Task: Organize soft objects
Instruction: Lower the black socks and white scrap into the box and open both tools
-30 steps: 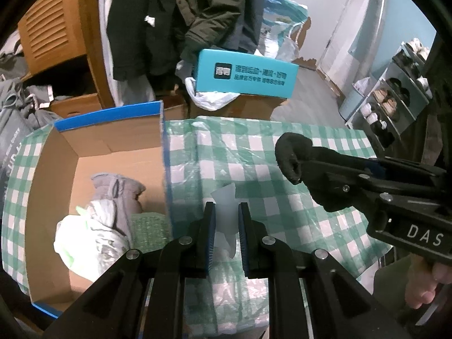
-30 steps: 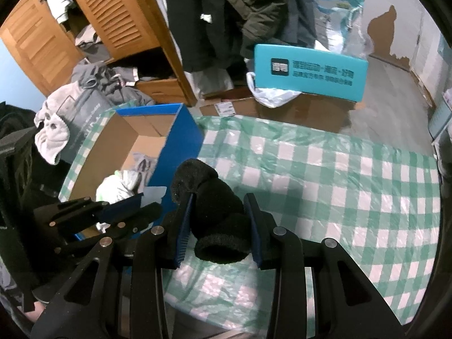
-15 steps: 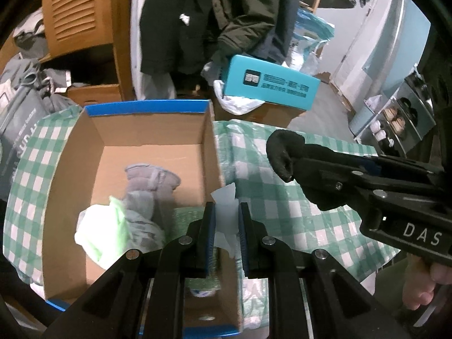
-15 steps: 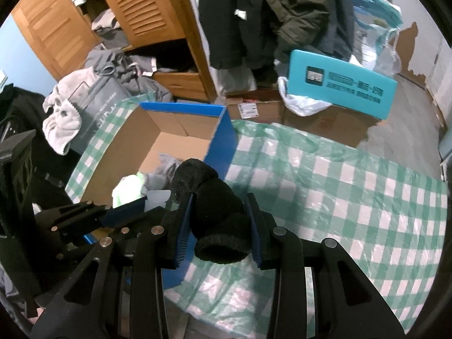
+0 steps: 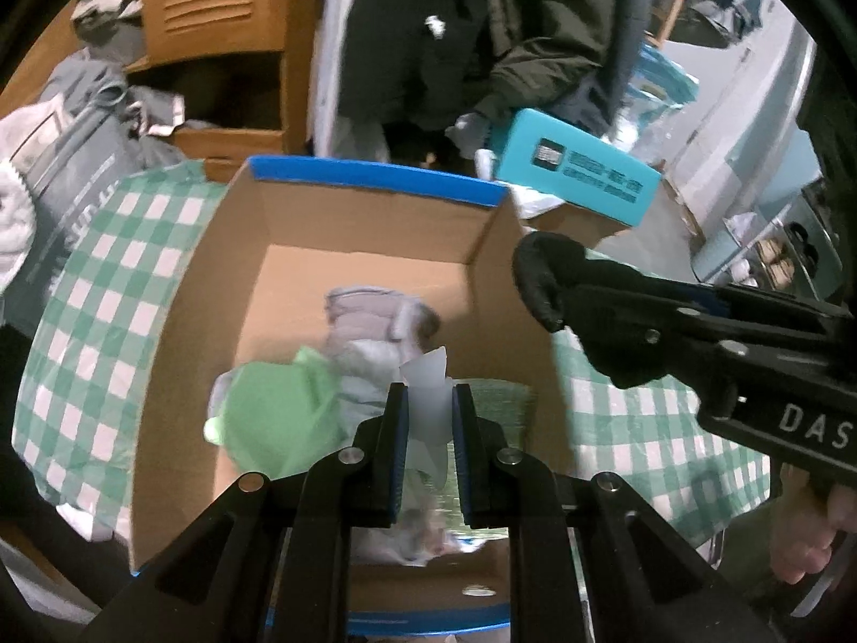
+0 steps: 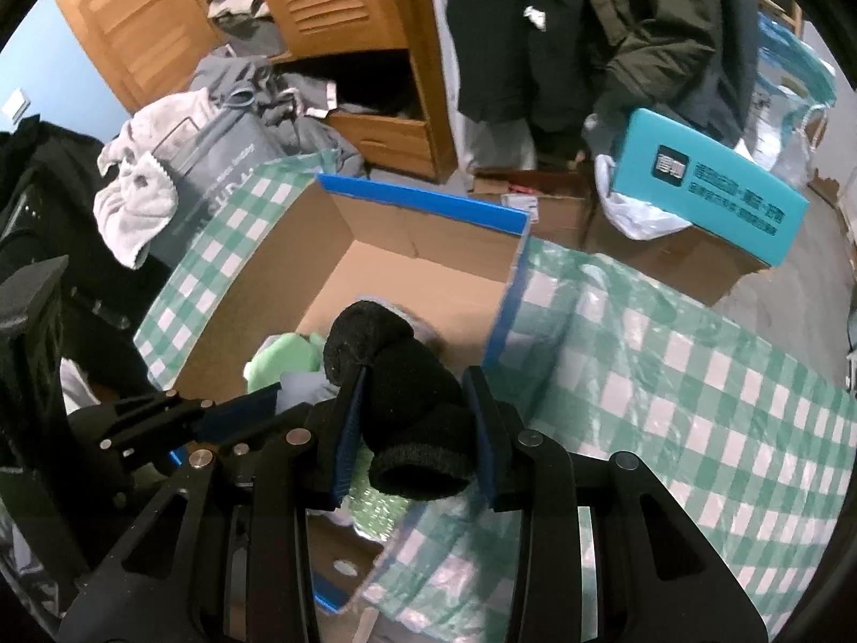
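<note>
My left gripper [image 5: 428, 402] is shut on a thin white plastic-wrapped item [image 5: 427, 402] and hangs over the open cardboard box [image 5: 375, 246] with blue edges. Inside the box lie a grey garment [image 5: 369, 311] and a light green soft piece [image 5: 278, 412]. My right gripper [image 6: 415, 418] is shut on a rolled black sock [image 6: 401, 369], which shows at the right of the left wrist view as the black sock [image 5: 541, 273], level with the box's right wall. In the right wrist view the left gripper [image 6: 268, 399] sits low left over the cardboard box [image 6: 418, 252].
A green-and-white checked cloth [image 6: 669, 364] covers the table. Behind stand a teal box [image 5: 578, 171] on cartons, a wooden wardrobe [image 6: 343, 5] with dark hanging coats [image 5: 482, 27], and a grey bag with clothes [image 6: 214, 123]. A person's hand [image 5: 814, 530] grips the right tool.
Both grippers have travelled left from above the checked cloth to above the box, each still holding its item. The box interior now fills the centre of the left wrist view.
</note>
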Action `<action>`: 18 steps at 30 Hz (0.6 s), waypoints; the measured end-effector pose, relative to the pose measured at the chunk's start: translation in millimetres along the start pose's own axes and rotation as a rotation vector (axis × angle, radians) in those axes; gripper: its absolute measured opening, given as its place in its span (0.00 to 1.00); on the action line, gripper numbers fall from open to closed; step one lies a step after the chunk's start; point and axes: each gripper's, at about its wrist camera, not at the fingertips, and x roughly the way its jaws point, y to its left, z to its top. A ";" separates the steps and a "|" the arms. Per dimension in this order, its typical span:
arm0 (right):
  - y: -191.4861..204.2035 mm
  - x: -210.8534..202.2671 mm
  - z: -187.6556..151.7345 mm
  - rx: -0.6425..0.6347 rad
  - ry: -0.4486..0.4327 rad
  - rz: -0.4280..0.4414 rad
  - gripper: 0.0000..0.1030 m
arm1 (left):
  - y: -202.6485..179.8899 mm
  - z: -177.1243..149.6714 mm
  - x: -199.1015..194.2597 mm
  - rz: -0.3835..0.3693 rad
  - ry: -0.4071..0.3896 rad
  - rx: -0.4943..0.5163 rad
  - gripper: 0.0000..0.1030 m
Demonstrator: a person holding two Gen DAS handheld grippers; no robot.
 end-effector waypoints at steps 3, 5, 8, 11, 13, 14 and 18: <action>9.1 9.0 4.2 -0.018 0.014 -0.002 0.33 | 14.3 -0.1 2.6 0.016 0.006 -0.028 0.15; 14.6 15.2 5.9 -0.028 0.025 -0.003 0.33 | 23.7 -0.4 4.3 0.029 0.009 -0.045 0.15; 21.3 26.1 7.4 -0.037 0.048 0.003 0.33 | 32.8 -0.4 6.8 0.039 0.015 -0.063 0.15; 24.6 35.9 7.8 -0.043 0.066 0.005 0.34 | 38.7 -1.0 10.8 0.050 0.024 -0.080 0.16; 27.2 42.1 7.7 -0.047 0.076 0.010 0.34 | 41.3 -1.8 14.2 0.056 0.034 -0.087 0.16; 28.4 43.9 8.1 -0.047 0.078 0.012 0.34 | 42.0 -2.1 15.4 0.060 0.038 -0.089 0.16; 31.3 50.0 9.6 -0.046 0.087 0.027 0.38 | 43.3 -2.2 15.8 0.073 0.045 -0.093 0.16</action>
